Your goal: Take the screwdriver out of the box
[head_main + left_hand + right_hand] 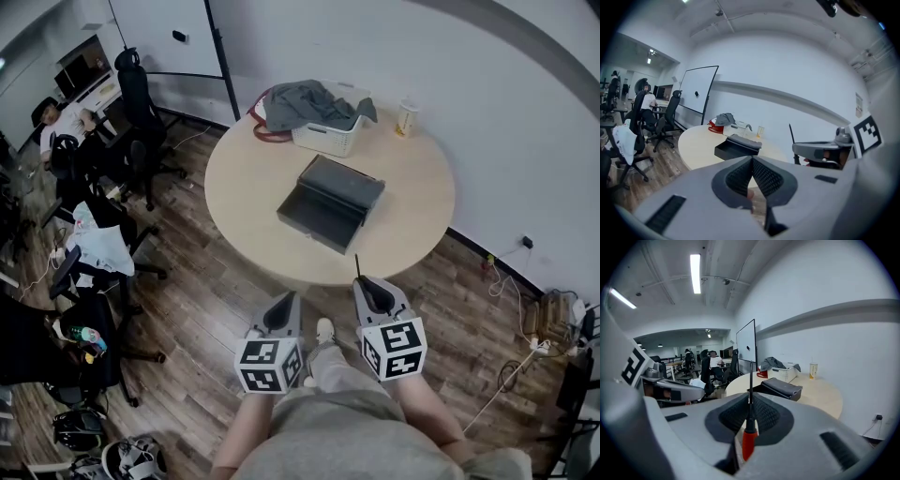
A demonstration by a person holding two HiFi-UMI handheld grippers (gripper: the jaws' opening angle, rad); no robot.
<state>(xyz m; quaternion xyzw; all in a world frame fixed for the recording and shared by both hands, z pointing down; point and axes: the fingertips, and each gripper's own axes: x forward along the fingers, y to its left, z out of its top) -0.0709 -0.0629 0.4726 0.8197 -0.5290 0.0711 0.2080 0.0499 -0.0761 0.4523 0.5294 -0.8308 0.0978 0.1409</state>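
Held well clear of the open dark-grey rectangular box (330, 202) on the round beige tabletop (417, 211), the red-handled, black-shafted screwdriver (749, 425) is pinched in the jaws of the right gripper (367, 284), evidently already out, while the jaws of the left gripper (281, 309) are pressed together, empty.

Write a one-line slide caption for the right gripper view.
Right gripper holds a red-handled screwdriver; the open dark box sits on the round table beyond.

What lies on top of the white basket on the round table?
A crumpled grey cloth lies over the white basket, hanging past its rim. Whatever lies inside, under the cloth, is covered and cannot be seen.
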